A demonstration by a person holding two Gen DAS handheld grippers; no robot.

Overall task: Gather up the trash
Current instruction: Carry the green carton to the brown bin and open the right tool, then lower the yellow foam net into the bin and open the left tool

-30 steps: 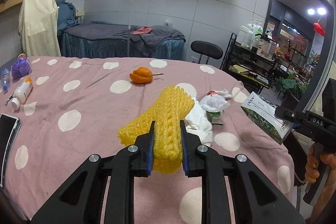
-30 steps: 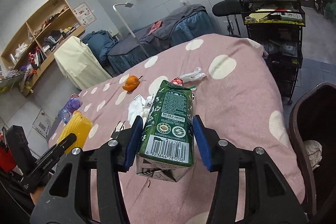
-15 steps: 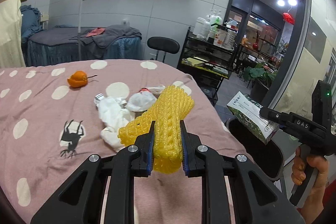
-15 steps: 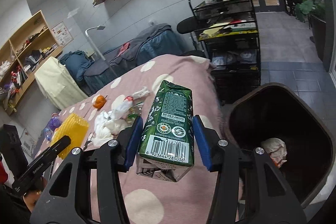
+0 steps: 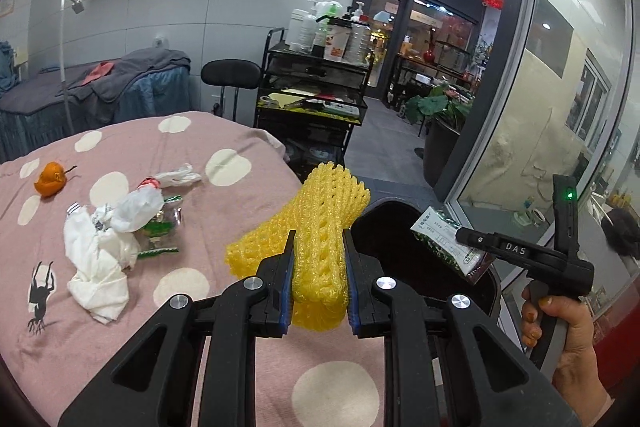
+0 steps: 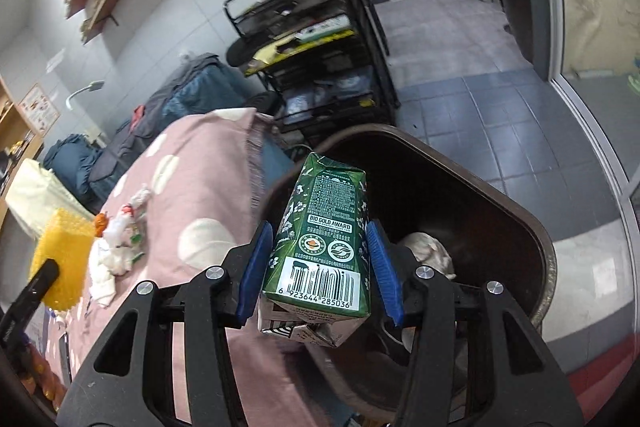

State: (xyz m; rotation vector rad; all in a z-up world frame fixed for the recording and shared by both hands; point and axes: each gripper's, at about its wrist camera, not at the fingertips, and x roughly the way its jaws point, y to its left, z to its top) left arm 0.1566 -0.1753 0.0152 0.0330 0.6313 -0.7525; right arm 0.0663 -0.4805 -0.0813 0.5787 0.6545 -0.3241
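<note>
My left gripper (image 5: 318,271) is shut on a yellow foam fruit net (image 5: 316,231) and holds it above the right edge of the pink dotted bed, next to the dark trash bin (image 5: 384,223). My right gripper (image 6: 320,275) is shut on a green drink carton (image 6: 324,239) and holds it over the bin's opening (image 6: 460,187). The carton also shows in the left wrist view (image 5: 448,247). White crumpled trash (image 6: 428,247) lies inside the bin. The foam net shows at the left of the right wrist view (image 6: 64,263).
White tissues and plastic wrappers (image 5: 108,235) and an orange peel (image 5: 50,179) lie on the bed. A black wire cart with bottles (image 5: 312,99) and a stool (image 5: 230,75) stand behind the bed. A glass door (image 5: 560,107) is to the right.
Both grippers have swung right, from over the bed towards the bin. The carton is now over the bin's opening and the foam net is near the bed's right edge.
</note>
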